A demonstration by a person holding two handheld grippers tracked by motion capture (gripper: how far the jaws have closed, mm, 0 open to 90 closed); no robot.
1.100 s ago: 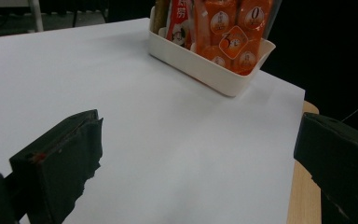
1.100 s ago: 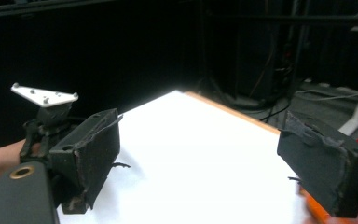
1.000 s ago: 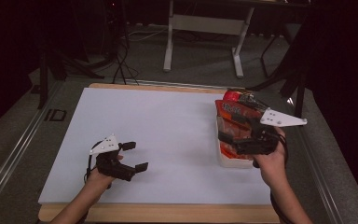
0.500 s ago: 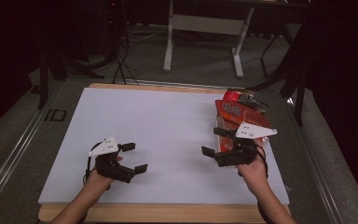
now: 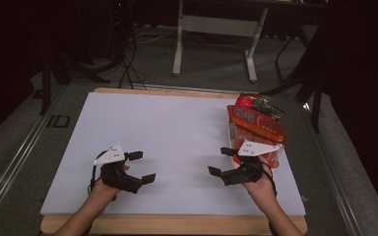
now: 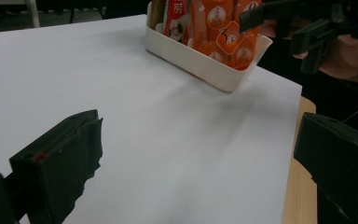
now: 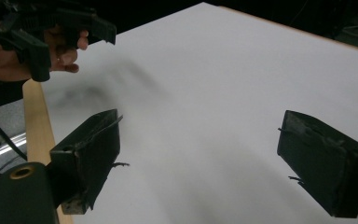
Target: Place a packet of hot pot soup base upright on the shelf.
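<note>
Surface: white sheet-covered tabletop (image 5: 177, 132) with a pale wooden rim showing along near and far edges.
Room: dark; grey floor, black cables and a white metal stand (image 5: 215, 29) beyond the far edge.
Container: white rectangular plastic tub (image 6: 200, 58) at the right edge of the tabletop, nearer its far right corner.
Contents: orange-red snack packets (image 5: 256, 123) standing upright and packed tight; printed white lettering and round badges on the fronts; one red-topped packet at the far end.
Left gripper (image 5: 140, 167): black two-jaw tool with grey plate, near the near left corner; jaws spread wide, nothing between them, over bare white sheet.
Right gripper (image 5: 222, 162): black, grey plate on top, just beside the tub's near end; jaws spread apart, empty, pointing toward the tabletop's middle.
</note>
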